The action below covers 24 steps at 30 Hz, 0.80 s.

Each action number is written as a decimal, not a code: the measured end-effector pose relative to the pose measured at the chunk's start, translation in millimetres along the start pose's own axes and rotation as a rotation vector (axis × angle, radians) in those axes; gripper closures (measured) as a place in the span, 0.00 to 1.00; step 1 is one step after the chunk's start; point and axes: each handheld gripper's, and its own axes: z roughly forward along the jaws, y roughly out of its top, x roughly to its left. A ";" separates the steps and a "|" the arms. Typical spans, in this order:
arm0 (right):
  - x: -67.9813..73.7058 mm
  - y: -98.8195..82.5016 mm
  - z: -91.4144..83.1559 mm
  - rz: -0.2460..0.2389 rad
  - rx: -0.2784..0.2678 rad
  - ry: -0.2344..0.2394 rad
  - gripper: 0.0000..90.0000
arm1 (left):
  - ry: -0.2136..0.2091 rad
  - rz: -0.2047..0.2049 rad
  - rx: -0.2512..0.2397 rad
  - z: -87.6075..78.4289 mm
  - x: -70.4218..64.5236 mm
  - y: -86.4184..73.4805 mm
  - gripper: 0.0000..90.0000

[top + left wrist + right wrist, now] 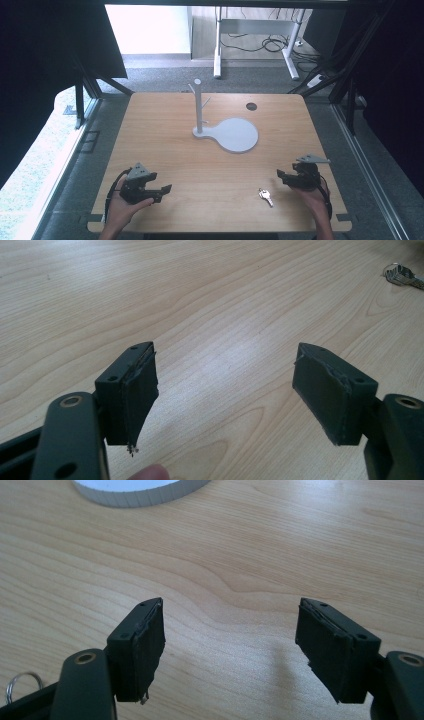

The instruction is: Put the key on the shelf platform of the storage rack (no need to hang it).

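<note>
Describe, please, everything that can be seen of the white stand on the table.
The white stand looks like matte plastic, perhaps printed. It has a flat round base plate that narrows to a neck at its left, where a slim upright post rises, with short pegs branching out near the top. Nothing hangs on the pegs. It stands upright on the wooden table, past the middle, resting on the tabletop alone. In the right gripper view the edge of the base appears ribbed. Neither gripper touches it.

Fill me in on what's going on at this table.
A person holds a gripper in each hand over a wooden table, both with jaws open and empty. The left gripper and right gripper hover near the front edge. A set of keys lies near the right gripper. A white peg stand sits mid-table, untouched.
</note>
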 end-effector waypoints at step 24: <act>-2.8 -1.2 -4.6 0.017 -0.010 -0.005 0.37 | -0.025 0.014 -0.021 -4.9 -4.2 2.0 0.30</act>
